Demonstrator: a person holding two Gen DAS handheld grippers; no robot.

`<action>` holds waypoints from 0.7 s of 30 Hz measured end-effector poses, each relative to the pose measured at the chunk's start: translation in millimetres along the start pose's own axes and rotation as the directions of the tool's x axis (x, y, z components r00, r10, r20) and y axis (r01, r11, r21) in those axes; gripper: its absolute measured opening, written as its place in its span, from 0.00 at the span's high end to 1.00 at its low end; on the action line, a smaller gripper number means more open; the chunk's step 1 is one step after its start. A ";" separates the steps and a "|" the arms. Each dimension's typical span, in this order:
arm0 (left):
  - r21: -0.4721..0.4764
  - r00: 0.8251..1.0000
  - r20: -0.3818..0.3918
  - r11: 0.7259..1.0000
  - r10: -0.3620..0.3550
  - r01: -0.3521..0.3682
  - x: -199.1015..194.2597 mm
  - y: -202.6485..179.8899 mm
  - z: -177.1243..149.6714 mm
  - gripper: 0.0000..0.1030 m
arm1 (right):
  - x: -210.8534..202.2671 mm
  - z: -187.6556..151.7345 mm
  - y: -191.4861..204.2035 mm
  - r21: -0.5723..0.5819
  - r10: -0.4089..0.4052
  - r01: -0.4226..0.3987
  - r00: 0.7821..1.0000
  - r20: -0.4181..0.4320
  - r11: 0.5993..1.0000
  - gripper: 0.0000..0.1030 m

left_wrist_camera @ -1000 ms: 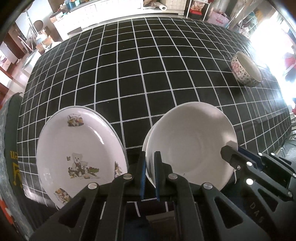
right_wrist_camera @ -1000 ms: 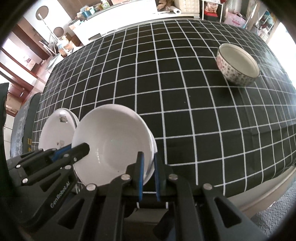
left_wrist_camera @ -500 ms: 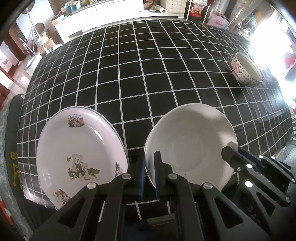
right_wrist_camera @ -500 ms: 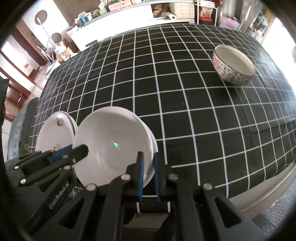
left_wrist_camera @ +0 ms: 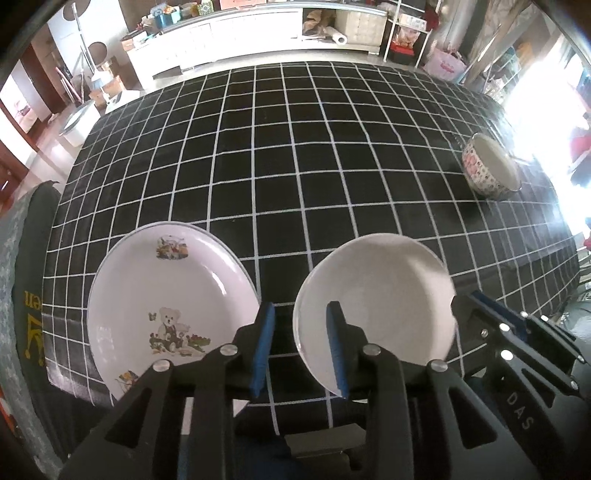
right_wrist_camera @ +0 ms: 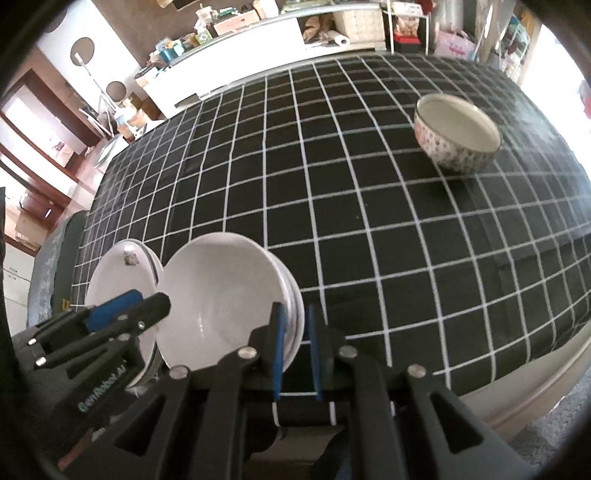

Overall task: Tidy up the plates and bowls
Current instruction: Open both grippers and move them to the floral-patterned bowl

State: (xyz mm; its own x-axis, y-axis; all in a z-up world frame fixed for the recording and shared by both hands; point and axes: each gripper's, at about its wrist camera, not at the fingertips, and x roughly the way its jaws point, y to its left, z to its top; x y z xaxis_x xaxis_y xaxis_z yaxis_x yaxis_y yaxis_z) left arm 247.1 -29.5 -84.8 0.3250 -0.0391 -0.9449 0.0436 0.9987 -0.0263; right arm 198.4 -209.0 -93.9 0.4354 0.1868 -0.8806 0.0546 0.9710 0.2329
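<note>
A plain white plate (left_wrist_camera: 376, 299) sits stacked on another near the table's front edge; it also shows in the right wrist view (right_wrist_camera: 221, 306). My left gripper (left_wrist_camera: 299, 347) is open, its jaws either side of the plate's left rim without clamping it. My right gripper (right_wrist_camera: 295, 350) has narrowly parted jaws around the stack's right rim; contact is unclear. A white plate with a teddy-bear picture (left_wrist_camera: 166, 306) lies left of the stack and shows in the right wrist view (right_wrist_camera: 122, 288). A patterned bowl (left_wrist_camera: 491, 166) stands upright at the far right, also in the right wrist view (right_wrist_camera: 456, 133).
The table wears a black cloth with a white grid (left_wrist_camera: 295, 147). Its front edge runs just under both grippers. A grey cushion with a dark border (left_wrist_camera: 22, 314) lies off the table's left side. White cabinets (left_wrist_camera: 240, 29) line the back.
My left gripper has opened and let go of the white plate's rim. My right gripper's jaws have parted a little. The white plates now rest lower on the table.
</note>
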 end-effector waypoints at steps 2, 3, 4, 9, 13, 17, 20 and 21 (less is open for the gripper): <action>0.004 1.000 0.005 1.000 0.001 -0.001 -3.8 -2.2 2.1 0.74 | -8.7 3.0 -1.3 -0.006 -0.003 0.003 0.999 0.038 1.000 0.77; 0.006 1.000 0.010 1.000 0.002 -0.002 -6.0 -5.3 3.9 0.74 | -12.1 4.9 -3.0 -0.003 -0.002 0.002 0.999 0.048 1.000 0.75; 0.008 1.000 0.013 1.000 -0.001 0.001 -8.2 -6.6 4.8 0.74 | -15.5 7.6 -5.4 0.003 -0.001 0.001 0.998 0.056 1.000 0.71; 0.025 0.999 0.022 0.999 -0.036 0.036 -17.4 -23.9 14.1 0.72 | -28.4 18.2 -19.4 0.029 -0.015 0.012 0.996 0.090 1.000 0.59; 0.051 0.998 0.039 0.997 -0.058 0.056 -22.9 -44.1 24.7 0.72 | -35.8 28.5 -34.9 0.057 -0.036 0.030 0.994 0.105 0.998 0.56; 0.069 0.996 0.043 0.994 -0.083 0.080 -22.7 -61.2 37.1 0.72 | -45.2 39.0 -57.7 0.105 -0.050 0.037 0.991 0.127 0.994 0.55; 0.092 0.994 0.051 0.992 -0.093 0.088 -22.0 -78.6 49.4 0.72 | -55.0 47.9 -73.8 0.126 -0.103 0.083 0.982 0.161 0.989 0.55; 0.098 0.994 0.053 0.991 -0.095 0.089 -21.8 -82.7 52.3 0.72 | -56.6 50.0 -76.5 0.126 -0.113 0.092 0.979 0.167 0.988 0.55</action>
State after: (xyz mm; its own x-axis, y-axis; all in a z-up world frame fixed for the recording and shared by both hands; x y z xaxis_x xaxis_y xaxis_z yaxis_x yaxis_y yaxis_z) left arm 285.8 -112.9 -45.0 0.3685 -0.1353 -0.9197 0.1652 0.9831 -0.0784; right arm 214.4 -301.3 -41.3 0.5702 0.0482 -0.8201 0.2078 0.9574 0.2007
